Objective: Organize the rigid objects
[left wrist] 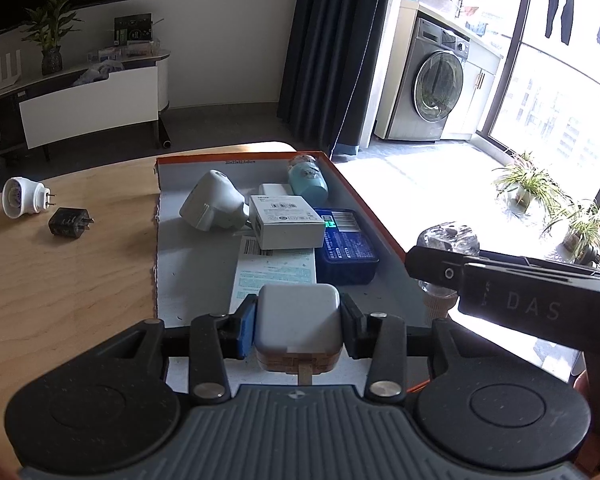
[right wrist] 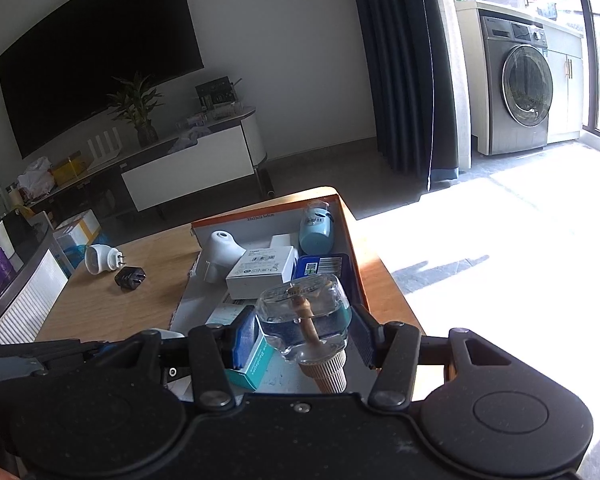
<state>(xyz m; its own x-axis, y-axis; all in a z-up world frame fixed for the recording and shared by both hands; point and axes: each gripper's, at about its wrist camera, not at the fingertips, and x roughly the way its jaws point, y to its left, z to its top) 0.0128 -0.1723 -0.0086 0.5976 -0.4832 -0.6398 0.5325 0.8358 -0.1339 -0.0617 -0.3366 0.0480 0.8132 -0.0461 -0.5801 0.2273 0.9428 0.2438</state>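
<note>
1. Between the left gripper [left wrist: 298, 330] pads sits a white charger block [left wrist: 298, 320], clamped on its flat sides above the near end of the orange-edged box [left wrist: 364, 196]. It looks light, stiff and smooth; the flat sides suit the hold.
2. Over the same box, the right gripper [right wrist: 304, 332] is closed on a clear liquid refill bottle [right wrist: 304, 312]. It is probably slippery, and breakable if it is glass.
3. On the wooden table [left wrist: 60, 280] lie a black plug adapter [left wrist: 70, 222] and a white plug-in device [left wrist: 22, 196].
4. The charger's prongs are hidden, and the box's near wall is cut off.
</note>
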